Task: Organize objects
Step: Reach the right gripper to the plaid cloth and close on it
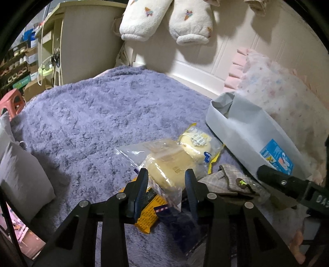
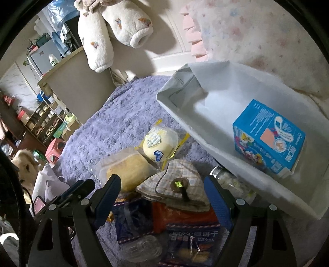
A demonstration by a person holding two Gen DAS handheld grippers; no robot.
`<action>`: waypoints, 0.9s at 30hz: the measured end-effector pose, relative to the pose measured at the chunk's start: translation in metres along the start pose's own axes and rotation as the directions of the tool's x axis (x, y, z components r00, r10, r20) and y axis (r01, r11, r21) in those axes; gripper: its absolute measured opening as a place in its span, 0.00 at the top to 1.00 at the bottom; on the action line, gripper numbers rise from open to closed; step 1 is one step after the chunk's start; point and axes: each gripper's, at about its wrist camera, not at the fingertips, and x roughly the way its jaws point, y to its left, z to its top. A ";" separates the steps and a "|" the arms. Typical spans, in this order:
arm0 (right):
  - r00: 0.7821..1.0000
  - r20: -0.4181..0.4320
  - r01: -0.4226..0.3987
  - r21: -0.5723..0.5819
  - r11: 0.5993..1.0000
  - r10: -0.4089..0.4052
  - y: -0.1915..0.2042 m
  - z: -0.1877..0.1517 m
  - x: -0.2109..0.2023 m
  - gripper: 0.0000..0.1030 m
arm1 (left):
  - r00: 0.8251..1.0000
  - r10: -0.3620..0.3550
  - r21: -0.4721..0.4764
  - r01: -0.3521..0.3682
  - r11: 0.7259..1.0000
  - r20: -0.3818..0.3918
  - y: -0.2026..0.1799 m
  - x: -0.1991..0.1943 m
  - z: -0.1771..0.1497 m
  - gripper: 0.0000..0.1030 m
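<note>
Several items lie heaped on the purple blanket (image 1: 102, 113). My left gripper (image 1: 166, 178) is open, its tips either side of a clear bag of bread (image 1: 168, 166) without pressing it. A wrapped round bun (image 1: 195, 143) lies just beyond. My right gripper (image 2: 162, 181) stands wide open above a checked cloth pouch (image 2: 176, 180) and a dark blue biscuit pack (image 2: 185, 228), holding nothing. A white paper bag (image 2: 205, 98) lies on its side to the right with a blue carton (image 2: 269, 135) inside. A glass jar (image 2: 226, 180) is tucked under the bag's edge.
A grey pillow (image 1: 18, 174) lies at the left and a floral pillow (image 1: 277, 92) behind the paper bag. Cream fleece garments (image 1: 164, 18) hang over the headboard. A beige cabinet (image 1: 86, 41) and a pink stool (image 1: 12, 100) stand beyond the bed.
</note>
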 end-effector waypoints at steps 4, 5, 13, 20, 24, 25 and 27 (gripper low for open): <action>1.000 -0.014 0.019 0.002 1.000 -0.019 -0.006 0.000 0.014 0.20 | 1.000 -0.024 0.005 0.024 1.000 0.004 -0.002 0.004 -0.003 0.65; 0.999 -0.019 0.035 0.000 0.999 -0.035 -0.008 -0.001 0.018 0.20 | 1.000 -0.025 0.010 0.025 1.000 0.003 -0.003 0.006 -0.004 0.65; 0.983 -0.183 -0.007 0.092 0.996 0.024 -0.035 -0.011 0.070 0.20 | 0.998 0.019 0.104 -0.012 0.995 -0.063 -0.023 0.032 -0.017 0.65; 0.982 -0.187 0.002 0.090 0.996 0.015 -0.036 -0.012 0.065 0.44 | 0.999 0.015 0.132 -0.008 0.991 -0.052 -0.027 0.029 -0.019 0.63; 0.981 -0.189 -0.015 0.112 0.994 0.036 -0.038 -0.011 0.061 0.50 | 0.999 0.014 0.137 -0.007 0.991 -0.049 -0.029 0.030 -0.019 0.63; 0.982 -0.182 -0.020 0.118 0.993 0.041 -0.038 -0.011 0.058 0.51 | 0.999 0.013 0.140 -0.006 0.990 -0.045 -0.030 0.029 -0.019 0.63; 0.985 -0.163 -0.027 0.119 0.993 0.047 -0.036 -0.010 0.051 0.56 | 0.999 0.006 0.144 -0.001 0.990 -0.037 -0.032 0.027 -0.019 0.63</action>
